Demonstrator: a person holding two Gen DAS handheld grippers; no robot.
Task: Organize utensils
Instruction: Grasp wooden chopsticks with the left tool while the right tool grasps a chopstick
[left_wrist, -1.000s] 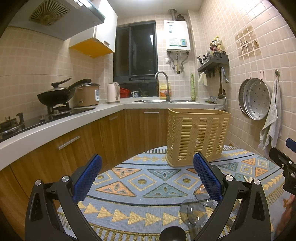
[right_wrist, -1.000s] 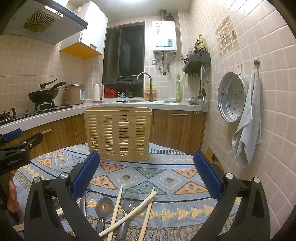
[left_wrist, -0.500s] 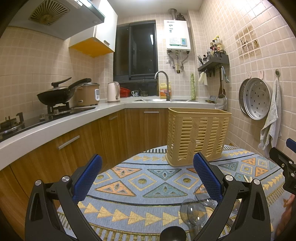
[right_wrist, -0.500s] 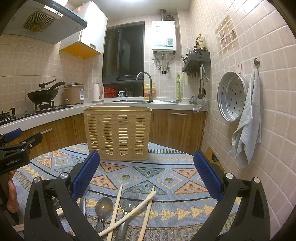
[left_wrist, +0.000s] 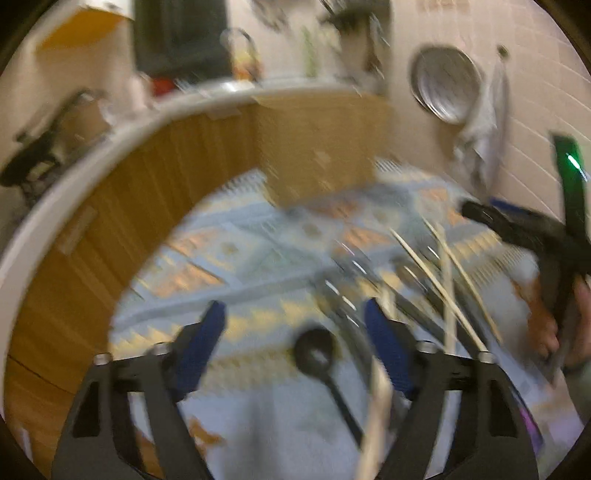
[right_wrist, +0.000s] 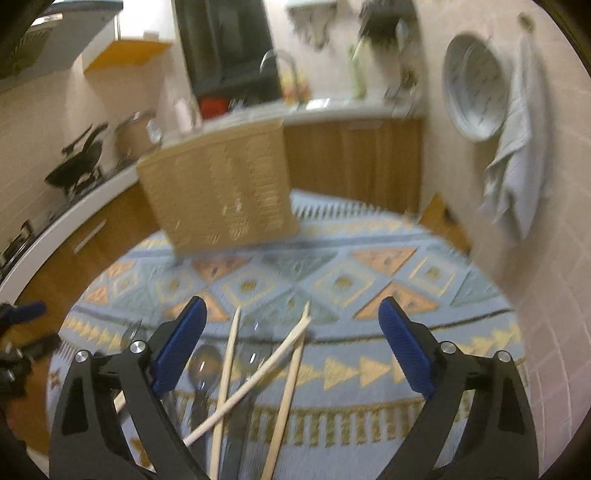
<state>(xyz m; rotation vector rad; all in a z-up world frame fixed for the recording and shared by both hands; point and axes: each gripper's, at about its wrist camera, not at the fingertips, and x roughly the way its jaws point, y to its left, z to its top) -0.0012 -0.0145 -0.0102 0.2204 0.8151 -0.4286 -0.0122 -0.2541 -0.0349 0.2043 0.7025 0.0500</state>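
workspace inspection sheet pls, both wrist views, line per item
surface: patterned mat, frames blurred
job's things: wooden chopsticks crossed loosely; black spoon and clear spoons flat on the mat; slatted basket standing behind them
clutter: nothing seen
grippers: left hand-held gripper open, empty; right hand-held gripper open, empty
cables: nothing seen
surroundings: wood cabinets, steamer tray and towel on the tiled wall

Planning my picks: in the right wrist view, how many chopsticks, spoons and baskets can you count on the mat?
Chopsticks: 3
Spoons: 2
Basket: 1
Total: 6; blur may hide more.
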